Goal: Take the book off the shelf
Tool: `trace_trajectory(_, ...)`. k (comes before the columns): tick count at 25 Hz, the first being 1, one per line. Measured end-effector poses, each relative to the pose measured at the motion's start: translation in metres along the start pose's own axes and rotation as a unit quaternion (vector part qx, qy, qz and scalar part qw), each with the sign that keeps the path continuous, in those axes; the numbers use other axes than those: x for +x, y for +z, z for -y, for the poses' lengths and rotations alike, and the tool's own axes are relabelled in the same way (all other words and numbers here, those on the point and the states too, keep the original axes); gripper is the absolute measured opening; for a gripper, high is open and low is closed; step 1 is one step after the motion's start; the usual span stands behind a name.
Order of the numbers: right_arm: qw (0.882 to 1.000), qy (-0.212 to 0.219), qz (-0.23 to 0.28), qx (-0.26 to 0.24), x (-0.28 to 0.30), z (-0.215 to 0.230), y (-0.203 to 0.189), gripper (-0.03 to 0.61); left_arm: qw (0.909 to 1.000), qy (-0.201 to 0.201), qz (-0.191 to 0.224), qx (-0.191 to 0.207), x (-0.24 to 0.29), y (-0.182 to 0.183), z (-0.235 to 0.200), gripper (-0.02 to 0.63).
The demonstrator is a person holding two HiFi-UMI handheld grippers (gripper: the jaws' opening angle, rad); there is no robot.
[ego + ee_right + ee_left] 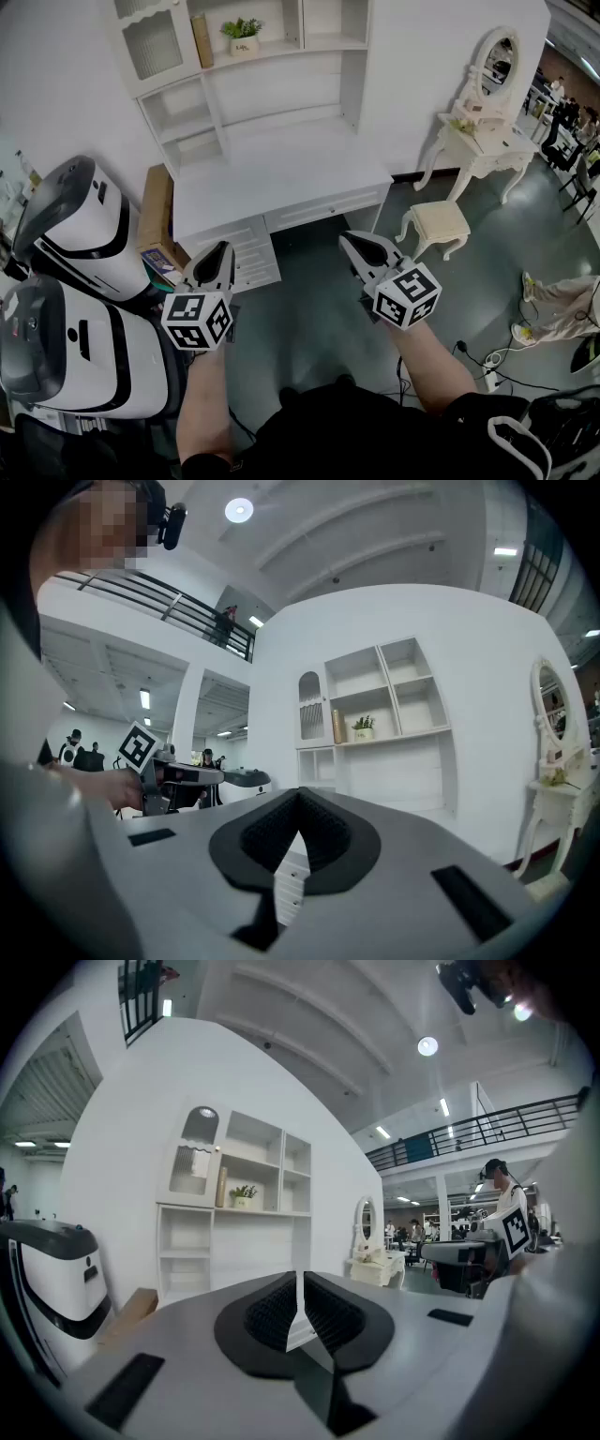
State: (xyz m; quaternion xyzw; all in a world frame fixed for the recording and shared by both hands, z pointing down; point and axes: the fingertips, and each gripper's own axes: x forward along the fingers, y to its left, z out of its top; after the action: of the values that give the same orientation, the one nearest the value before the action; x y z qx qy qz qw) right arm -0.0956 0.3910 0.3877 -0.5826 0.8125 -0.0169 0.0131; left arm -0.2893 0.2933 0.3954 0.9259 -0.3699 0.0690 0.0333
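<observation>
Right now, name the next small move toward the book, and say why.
Probably carry the left gripper forward and up toward the book, opening its jaws on the way. The book stands upright on the upper shelf beside the potted plant; that gripper and the right gripper are shut, empty and well short of the desk.

The room is bright, with even light from above. A round ceiling lamp (427, 1046) glows so hard it looks pure white. The white wall (450, 56) shows only soft shadows. The far shelf (272, 89) looks sharp, but the near jaws look a bit fuzzy. Both gripper views bend like a fish bowl, with black corners.
</observation>
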Motion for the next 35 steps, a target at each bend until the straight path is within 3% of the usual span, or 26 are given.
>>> trace_trajectory(24, 1.000, 0.024, -0.005, 0.012, -0.019, -0.007, -0.003, 0.015, 0.9997, 0.019, -0.017, 0.002, -0.014, -0.018, 0.023, 0.032)
trace_trajectory(30, 0.999, 0.029, -0.012, 0.020, -0.022, -0.004, -0.008, 0.020, 0.9998, 0.009, -0.017, 0.000, -0.014, -0.021, 0.031, 0.114)
trace_trajectory(35, 0.999, 0.030, -0.022, 0.024, -0.022, -0.004, -0.012, 0.133, 0.9999, 0.009, -0.009, -0.001, -0.018, -0.018, 0.033, 0.153)
